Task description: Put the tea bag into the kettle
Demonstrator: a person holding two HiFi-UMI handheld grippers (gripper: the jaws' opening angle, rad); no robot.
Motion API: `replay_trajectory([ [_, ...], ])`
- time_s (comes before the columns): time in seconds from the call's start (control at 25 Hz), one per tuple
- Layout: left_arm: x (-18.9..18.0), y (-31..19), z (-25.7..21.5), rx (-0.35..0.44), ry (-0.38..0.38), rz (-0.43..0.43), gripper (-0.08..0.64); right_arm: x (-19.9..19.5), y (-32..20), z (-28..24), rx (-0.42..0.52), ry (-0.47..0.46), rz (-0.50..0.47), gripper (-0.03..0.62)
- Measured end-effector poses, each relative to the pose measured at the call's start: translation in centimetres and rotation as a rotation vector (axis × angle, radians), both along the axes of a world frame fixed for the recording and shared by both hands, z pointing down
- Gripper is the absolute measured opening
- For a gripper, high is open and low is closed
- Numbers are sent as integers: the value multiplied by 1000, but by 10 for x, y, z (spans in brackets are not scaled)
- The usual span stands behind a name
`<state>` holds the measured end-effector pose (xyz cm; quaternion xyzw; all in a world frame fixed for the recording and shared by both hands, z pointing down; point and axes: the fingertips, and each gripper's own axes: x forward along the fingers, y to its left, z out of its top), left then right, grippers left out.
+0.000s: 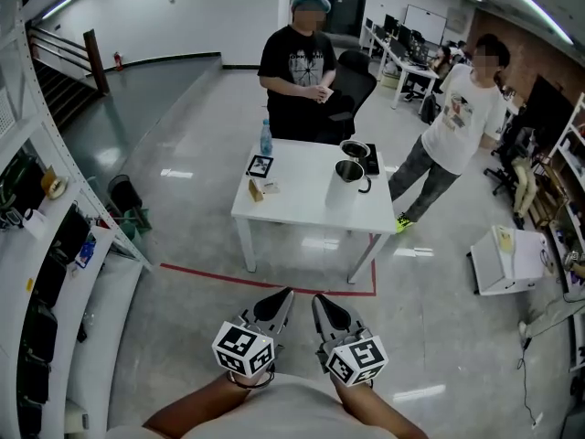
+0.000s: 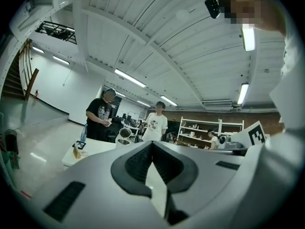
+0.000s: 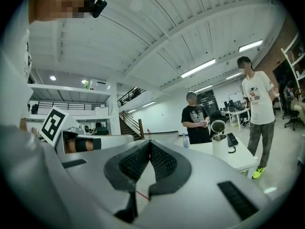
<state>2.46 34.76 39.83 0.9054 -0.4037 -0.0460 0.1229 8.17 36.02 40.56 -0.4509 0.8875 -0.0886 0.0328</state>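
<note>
A white table [image 1: 302,199] stands a few steps ahead of me. On it is a steel kettle [image 1: 348,180] with its lid tipped open, also visible in the left gripper view [image 2: 125,133] and the right gripper view [image 3: 218,138]. A small tan packet [image 1: 256,190], which looks like the tea bag, lies near the table's left edge. My left gripper [image 1: 284,294] and right gripper [image 1: 321,299] are held side by side low in the head view, well short of the table. Both have their jaws shut with nothing between them, as their own views show [image 2: 151,143] [image 3: 149,142].
A person in a black shirt [image 1: 300,62] stands behind the table and another in a white shirt [image 1: 462,117] at its right. A water bottle [image 1: 266,138] and a framed card [image 1: 260,165] are on the table. Red floor tape [image 1: 274,284] runs before it. White shelving [image 1: 55,245] lines the left.
</note>
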Motion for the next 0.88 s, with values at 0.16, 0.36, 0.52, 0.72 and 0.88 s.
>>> replay_trajectory([
  [0.16,13,-23,2,12,-5,28,9,9,-22,2,4,7,26,11],
  [0.36,18,-63,9,-2,-2,53,9,11,-56,10,-19,31,35,11],
  [0.52,10,-100,12,-17,7,49,9,1,-91,11,-26,35,28,11],
  [0.72,-4,-154,13,-30,19,55,9,-15,-144,15,-44,46,20,11],
  [0.88,-28,-207,14,-44,25,62,9,-35,-195,14,-53,49,35,11],
])
